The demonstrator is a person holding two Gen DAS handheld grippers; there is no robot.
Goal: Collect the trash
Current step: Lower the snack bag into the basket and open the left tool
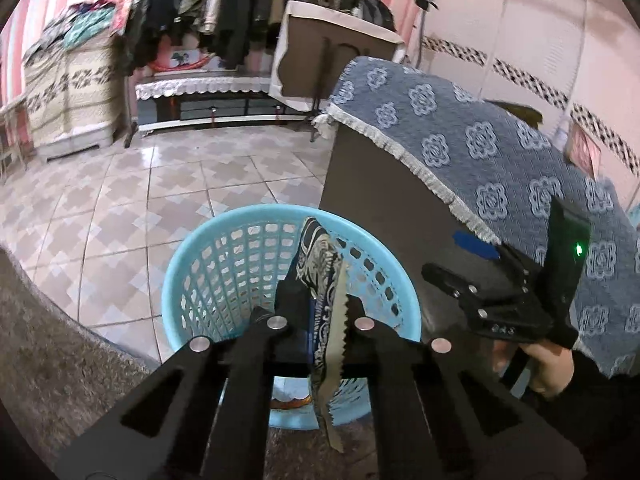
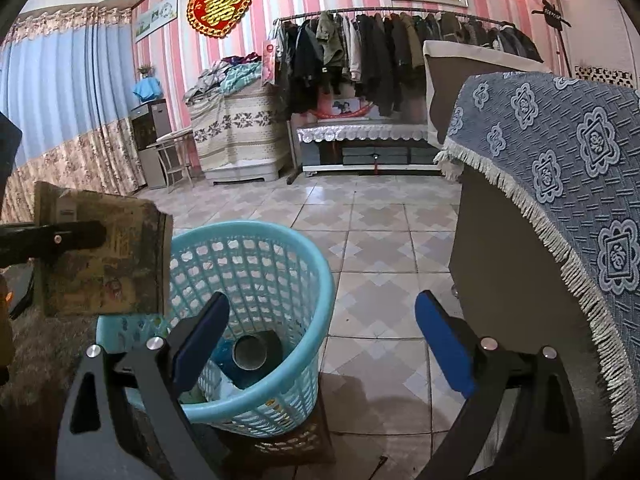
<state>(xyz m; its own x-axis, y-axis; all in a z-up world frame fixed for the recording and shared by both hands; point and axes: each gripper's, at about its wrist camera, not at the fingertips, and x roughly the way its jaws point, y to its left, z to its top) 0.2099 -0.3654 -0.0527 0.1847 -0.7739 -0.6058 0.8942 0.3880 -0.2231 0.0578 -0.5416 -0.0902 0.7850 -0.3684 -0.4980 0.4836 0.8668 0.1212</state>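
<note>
Blue plastic basket [image 2: 256, 320] stands on the floor directly below the flat wrapper [image 1: 326, 312]; we see the left claw [image 1: 320, 308] clenched on it edge-up. The right claw [image 2: 320, 344], nearer the rim, gapes, holding nothing.

Up on the striped wall, the red-and-gold heart ornament [image 2: 221, 4] carries a double-happiness character in gold. The flat printed packet [image 2: 100, 256] has lettering on its face too (blurred, nothing I can make out). No other writing reads.
</note>
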